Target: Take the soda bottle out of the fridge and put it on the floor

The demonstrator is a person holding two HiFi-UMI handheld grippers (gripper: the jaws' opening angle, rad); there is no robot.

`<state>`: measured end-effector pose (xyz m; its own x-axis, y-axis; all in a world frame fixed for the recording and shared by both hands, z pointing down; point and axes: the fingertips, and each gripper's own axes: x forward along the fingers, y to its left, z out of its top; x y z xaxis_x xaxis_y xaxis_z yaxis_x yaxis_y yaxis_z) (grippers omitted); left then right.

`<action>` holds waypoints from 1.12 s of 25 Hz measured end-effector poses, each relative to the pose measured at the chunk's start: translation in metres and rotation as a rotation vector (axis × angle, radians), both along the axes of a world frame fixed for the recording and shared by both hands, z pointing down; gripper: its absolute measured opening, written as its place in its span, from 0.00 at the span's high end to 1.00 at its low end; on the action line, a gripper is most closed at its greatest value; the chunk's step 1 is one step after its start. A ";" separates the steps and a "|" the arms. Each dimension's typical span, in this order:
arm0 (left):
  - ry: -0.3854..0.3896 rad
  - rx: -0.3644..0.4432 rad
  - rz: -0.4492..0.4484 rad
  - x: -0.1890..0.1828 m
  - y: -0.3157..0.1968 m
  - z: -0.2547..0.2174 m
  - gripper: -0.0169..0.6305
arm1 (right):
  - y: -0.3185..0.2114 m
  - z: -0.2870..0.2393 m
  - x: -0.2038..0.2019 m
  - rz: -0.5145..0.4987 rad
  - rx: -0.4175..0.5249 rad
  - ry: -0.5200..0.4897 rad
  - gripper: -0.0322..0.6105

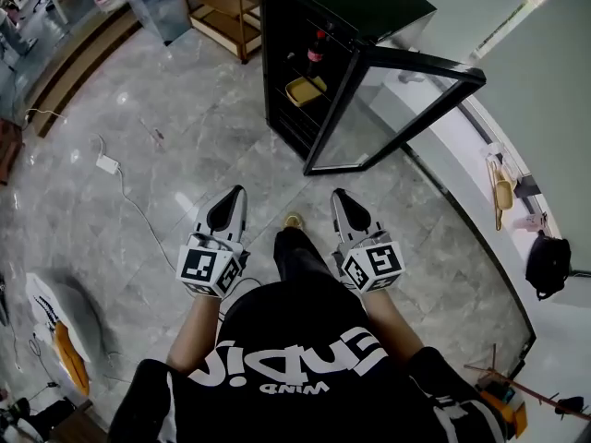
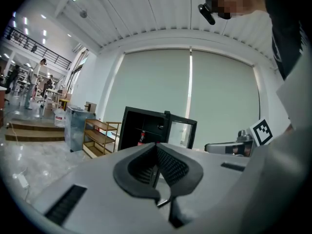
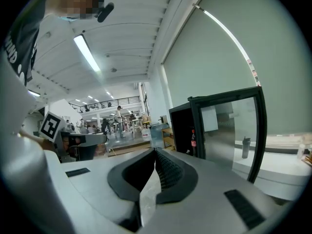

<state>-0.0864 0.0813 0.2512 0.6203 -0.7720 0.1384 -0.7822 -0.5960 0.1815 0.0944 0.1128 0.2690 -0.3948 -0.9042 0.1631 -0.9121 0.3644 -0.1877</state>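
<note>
A black fridge [image 1: 305, 7] stands ahead with its glass door [image 1: 397, 109] swung open to the right. The soda bottle [image 1: 317, 49], dark with a red label, is upright on an upper shelf inside; it also shows small in both gripper views [image 2: 142, 138] [image 3: 193, 139]. My left gripper [image 1: 238, 192] and right gripper [image 1: 338, 195] are held side by side over the floor, well short of the fridge and pointing toward it. Both have their jaws shut with nothing in them [image 2: 156, 145] [image 3: 155, 151].
A yellow dish [image 1: 305, 89] lies on a lower fridge shelf. A wooden rack [image 1: 222, 7] stands left of the fridge. A white adapter [image 1: 108, 163] with its cable lies on the grey tile floor at left. A white ledge [image 1: 462, 155] runs along the right wall.
</note>
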 end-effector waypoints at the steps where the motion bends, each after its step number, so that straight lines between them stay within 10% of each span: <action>1: 0.000 -0.001 -0.002 0.004 -0.014 -0.001 0.96 | -0.013 -0.002 0.003 -0.003 -0.001 0.001 0.91; 15: 0.010 0.019 -0.029 0.049 -0.156 -0.023 0.96 | -0.146 -0.014 0.012 -0.120 -0.002 0.006 0.91; 28: -0.009 -0.006 0.095 0.046 -0.197 -0.012 0.96 | -0.173 -0.003 0.001 0.002 -0.038 -0.018 0.91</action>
